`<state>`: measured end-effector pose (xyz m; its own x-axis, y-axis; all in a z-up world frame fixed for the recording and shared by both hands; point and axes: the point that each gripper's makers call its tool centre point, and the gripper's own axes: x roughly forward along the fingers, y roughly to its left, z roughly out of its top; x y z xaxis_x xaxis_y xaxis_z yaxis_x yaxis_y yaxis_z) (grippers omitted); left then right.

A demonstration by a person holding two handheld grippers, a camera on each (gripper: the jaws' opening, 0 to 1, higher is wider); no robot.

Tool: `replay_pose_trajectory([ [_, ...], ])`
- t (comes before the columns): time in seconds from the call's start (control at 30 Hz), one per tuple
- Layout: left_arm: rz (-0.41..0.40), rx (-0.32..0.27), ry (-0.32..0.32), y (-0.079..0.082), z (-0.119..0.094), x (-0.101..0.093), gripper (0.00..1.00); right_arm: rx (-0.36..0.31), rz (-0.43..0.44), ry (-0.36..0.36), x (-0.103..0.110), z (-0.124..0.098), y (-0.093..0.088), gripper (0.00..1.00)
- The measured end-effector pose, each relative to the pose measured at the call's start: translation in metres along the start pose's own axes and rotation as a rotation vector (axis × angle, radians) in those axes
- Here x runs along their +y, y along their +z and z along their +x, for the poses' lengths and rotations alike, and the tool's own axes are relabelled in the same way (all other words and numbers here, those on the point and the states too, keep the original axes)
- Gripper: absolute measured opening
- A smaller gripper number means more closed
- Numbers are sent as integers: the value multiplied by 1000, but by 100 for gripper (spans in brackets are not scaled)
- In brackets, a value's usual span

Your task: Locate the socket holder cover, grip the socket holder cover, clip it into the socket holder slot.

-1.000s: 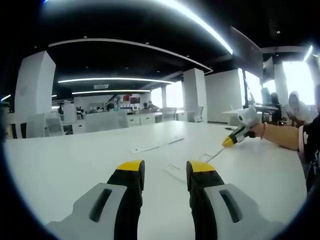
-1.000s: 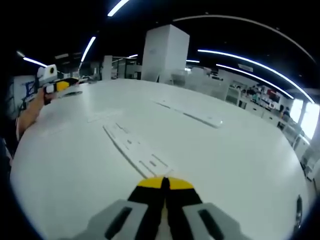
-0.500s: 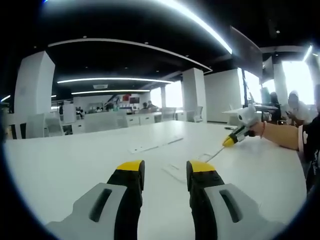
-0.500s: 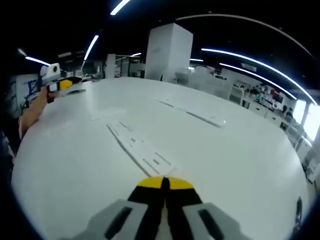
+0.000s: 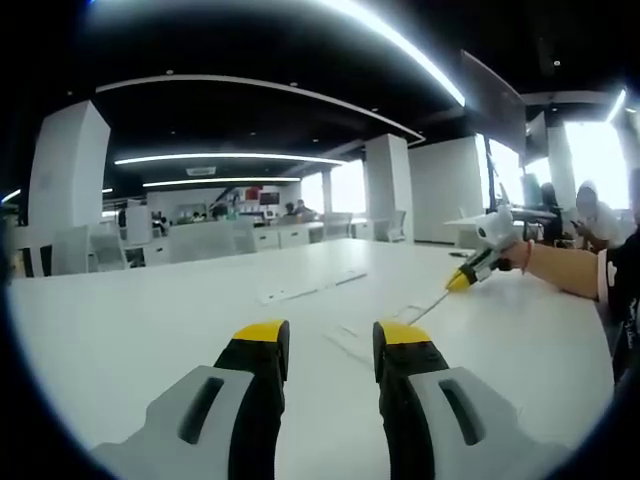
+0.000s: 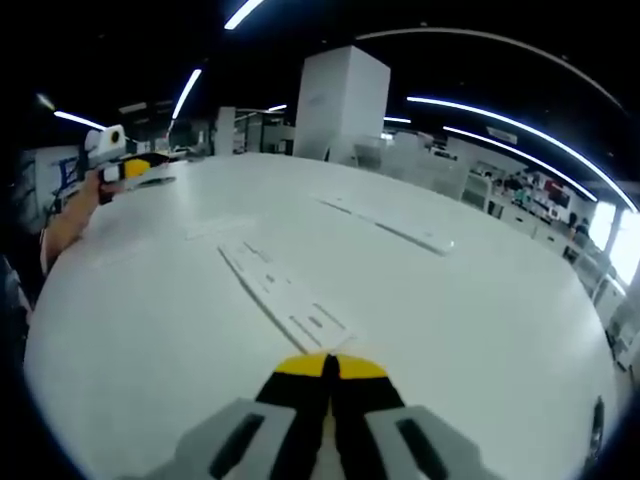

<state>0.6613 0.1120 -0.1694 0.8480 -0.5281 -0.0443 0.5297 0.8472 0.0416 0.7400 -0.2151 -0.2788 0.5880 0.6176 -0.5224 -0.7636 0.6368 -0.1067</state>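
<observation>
1. Right gripper [image 6: 328, 366] has its jaws pinched together on the near end of the cover [image 6: 283, 298], a flat white strip reaching out over the worktop [image 6: 480, 330].
2. Left gripper [image 5: 325, 345] hovers with jaws parted, empty.
3. The holder [image 6: 388, 226], another long white strip, lies well apart, farther along the worktop.
4. My read: carry the cover level; line it up lengthwise over the slot; seat one end first, then press along till it clips; the free gripper could steady the holder.
</observation>
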Motion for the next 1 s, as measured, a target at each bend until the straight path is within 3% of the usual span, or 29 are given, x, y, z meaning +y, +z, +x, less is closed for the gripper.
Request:
replay_pose_trajectory([
  [1.0,2,5,-2,-1,1,-3,34,5,-13,28,3,-1,1,4],
])
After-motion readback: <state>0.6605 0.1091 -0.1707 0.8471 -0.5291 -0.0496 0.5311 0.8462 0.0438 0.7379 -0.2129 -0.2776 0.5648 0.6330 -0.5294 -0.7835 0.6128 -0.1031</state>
